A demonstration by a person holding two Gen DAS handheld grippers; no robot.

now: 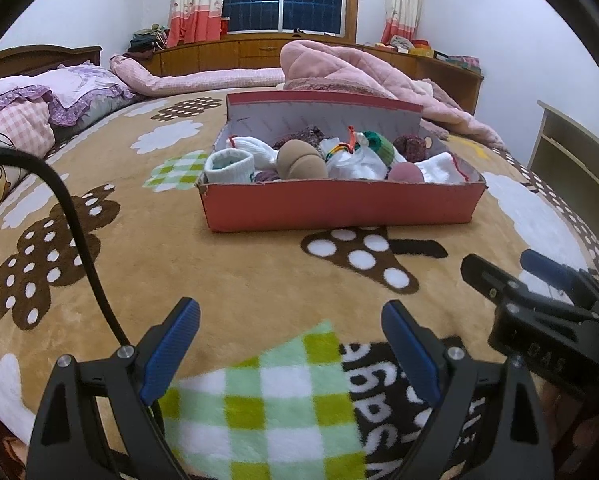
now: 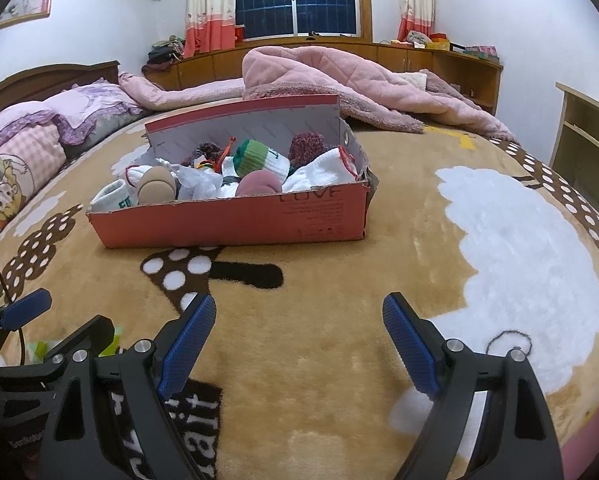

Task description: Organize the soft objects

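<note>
Left wrist view: the red box [image 1: 339,204] of rolled socks [image 1: 301,162] sits on the bed ahead; both tools [image 1: 291,344] [image 2: 299,342] gape wide, empty. Approach one roll squarely from above.

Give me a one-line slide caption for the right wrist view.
Open right gripper hovers empty over the tan blanket, facing a red box packed with rolled socks.

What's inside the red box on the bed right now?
The red box holds rolled socks: white ones, a tan one, a green-cuffed one, a pink one, plus maroon knits. Anything beneath them is covered.
</note>
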